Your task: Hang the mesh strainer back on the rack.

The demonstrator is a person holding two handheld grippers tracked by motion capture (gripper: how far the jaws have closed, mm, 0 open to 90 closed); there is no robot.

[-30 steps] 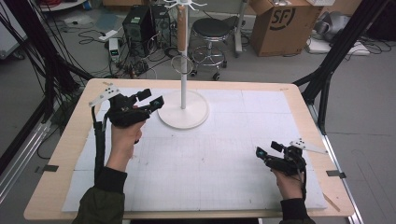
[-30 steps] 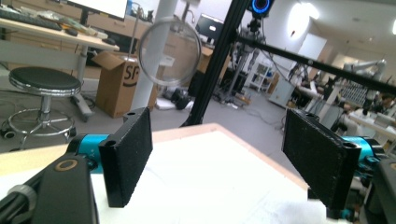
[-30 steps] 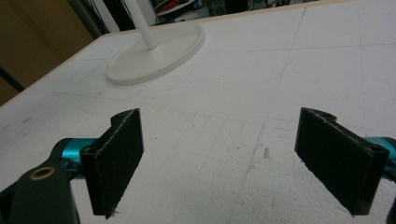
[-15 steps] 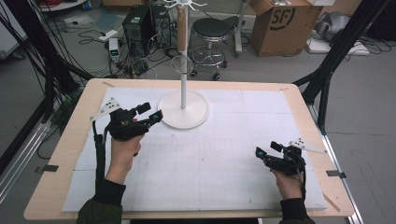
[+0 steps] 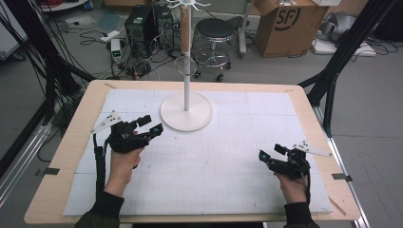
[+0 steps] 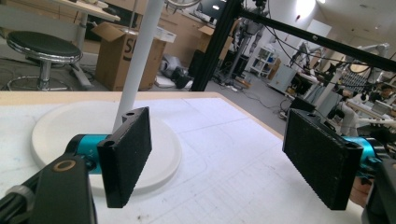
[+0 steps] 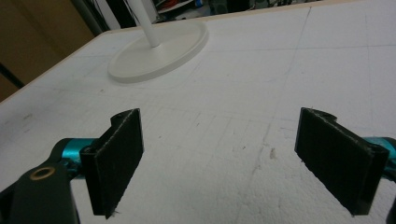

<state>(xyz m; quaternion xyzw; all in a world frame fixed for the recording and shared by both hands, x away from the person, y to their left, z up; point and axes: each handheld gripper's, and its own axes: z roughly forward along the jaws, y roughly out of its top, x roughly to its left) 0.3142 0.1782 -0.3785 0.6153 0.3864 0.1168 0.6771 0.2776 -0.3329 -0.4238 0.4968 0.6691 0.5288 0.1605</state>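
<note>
We see the left gripper (image 5: 151, 124) with its jaws spread wide and nothing between them, and in the left gripper view the two black pads frame the white stand (image 6: 105, 135) just ahead. The right gripper (image 5: 270, 153) has its jaws released as well, parted over bare white foam, empty.

The only writing we can read is "SF" in black on the brown cardboard box (image 5: 285, 21) on the floor beyond the desk (image 5: 66, 156).

The left hand (image 5: 124, 159) grips its tool from below, forearm coming up from the near edge, the jaws pointing up and to the right toward the stand's base. The right hand (image 5: 292, 183) sits low at the near right, its jaws pointing left across the foam mat (image 5: 214, 166), well apart from the stand.

The stand is at the far middle of the mat: a flat round white base, a slim upright white pole, a wire ring (image 5: 187, 66) hanging partway up and hooks at the top. The left gripper is near its base, not touching it
</note>
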